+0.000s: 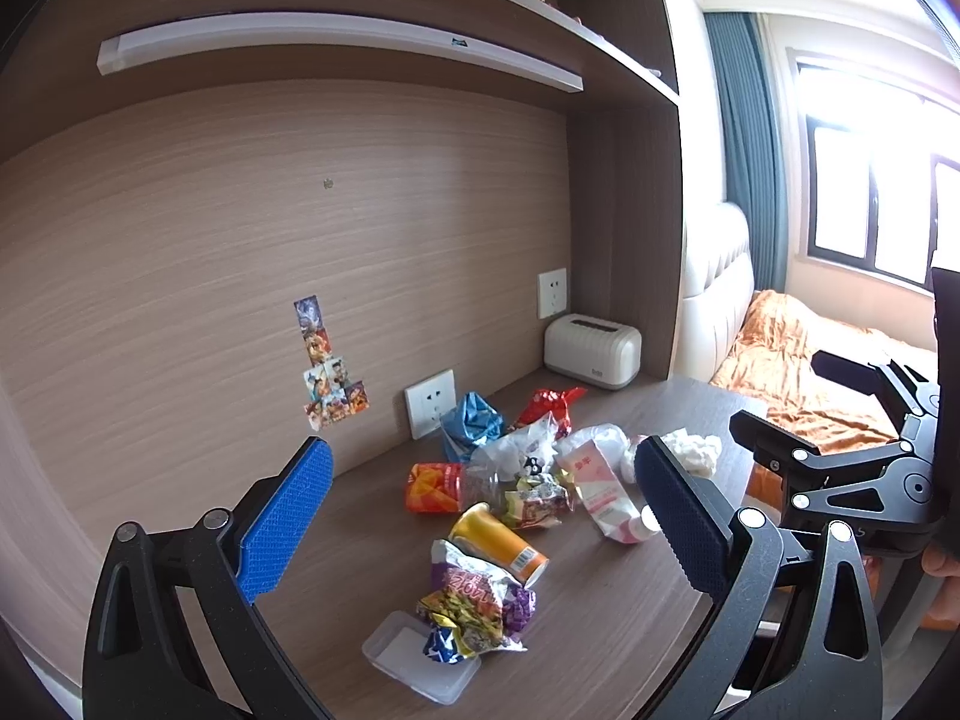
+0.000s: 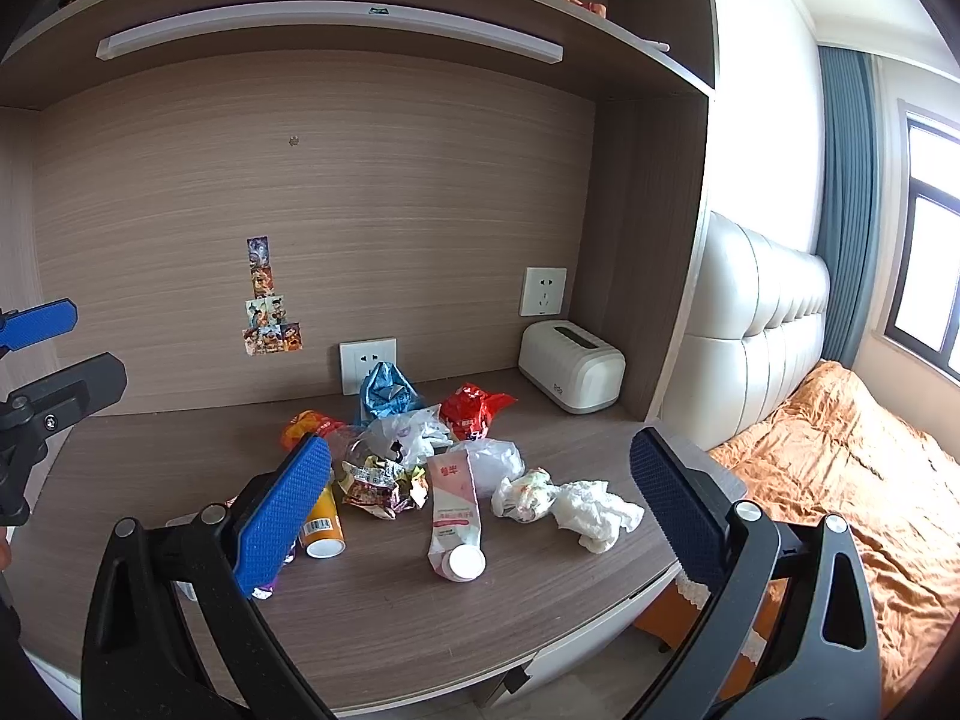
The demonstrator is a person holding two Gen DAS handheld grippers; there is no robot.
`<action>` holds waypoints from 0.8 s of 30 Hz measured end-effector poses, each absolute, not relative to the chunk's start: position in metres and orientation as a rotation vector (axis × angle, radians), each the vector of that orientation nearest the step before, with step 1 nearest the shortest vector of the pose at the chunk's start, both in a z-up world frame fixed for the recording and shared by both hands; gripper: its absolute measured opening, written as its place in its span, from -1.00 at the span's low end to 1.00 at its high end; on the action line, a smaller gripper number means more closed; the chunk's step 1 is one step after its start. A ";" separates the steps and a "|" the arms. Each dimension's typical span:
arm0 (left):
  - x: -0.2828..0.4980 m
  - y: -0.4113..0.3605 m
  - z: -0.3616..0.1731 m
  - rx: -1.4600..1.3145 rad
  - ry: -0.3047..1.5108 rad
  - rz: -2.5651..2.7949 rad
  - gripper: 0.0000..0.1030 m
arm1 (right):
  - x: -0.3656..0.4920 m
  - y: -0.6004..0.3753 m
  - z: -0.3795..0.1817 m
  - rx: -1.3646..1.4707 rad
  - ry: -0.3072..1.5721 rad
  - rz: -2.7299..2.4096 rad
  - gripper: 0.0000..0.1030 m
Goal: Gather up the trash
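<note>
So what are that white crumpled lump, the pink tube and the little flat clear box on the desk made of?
The white lump looks like tissue paper: matte, soft, irregular creases. The pink tube seems to be flexible plastic with a smooth printed skin, squeezed flat, with a white cap. The clear box appears to be rigid translucent plastic, since the desk shows faintly through it. The desk itself looks like wood-grain laminate.

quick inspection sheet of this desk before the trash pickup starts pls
surface: wood desk, trash heaped mid to rear
job's things: pink tube, white tissue, orange cup on its side, blue bag, red wrapper, crumpled snack bags, clear lid
clutter: white box at the rear corner
grippers: left gripper and right gripper both open, holding nothing
cables: nothing seen
surroundings: wall sockets, stickers, bed, window
</note>
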State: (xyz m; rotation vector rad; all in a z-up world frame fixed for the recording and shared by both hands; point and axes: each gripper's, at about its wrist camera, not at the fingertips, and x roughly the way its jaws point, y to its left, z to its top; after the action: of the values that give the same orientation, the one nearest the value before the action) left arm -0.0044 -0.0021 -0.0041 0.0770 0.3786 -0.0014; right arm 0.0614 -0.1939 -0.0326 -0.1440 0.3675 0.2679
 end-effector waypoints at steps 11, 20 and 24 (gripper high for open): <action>-0.003 -0.002 -0.006 0.075 0.382 -0.002 0.91 | 0.064 -0.195 -0.033 -0.141 0.373 0.264 0.94; 0.005 0.005 -0.024 0.080 0.427 0.009 0.91 | 0.074 -0.188 -0.047 -0.148 0.417 0.276 0.94; 0.012 0.015 -0.040 0.068 0.476 0.008 0.91 | 0.081 -0.178 -0.058 -0.158 0.458 0.289 0.94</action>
State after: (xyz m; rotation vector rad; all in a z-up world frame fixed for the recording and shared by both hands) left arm 0.0118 0.0149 -0.0396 0.0679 0.4761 0.0081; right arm 0.0814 -0.1781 -0.0582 -0.1585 0.4582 0.2894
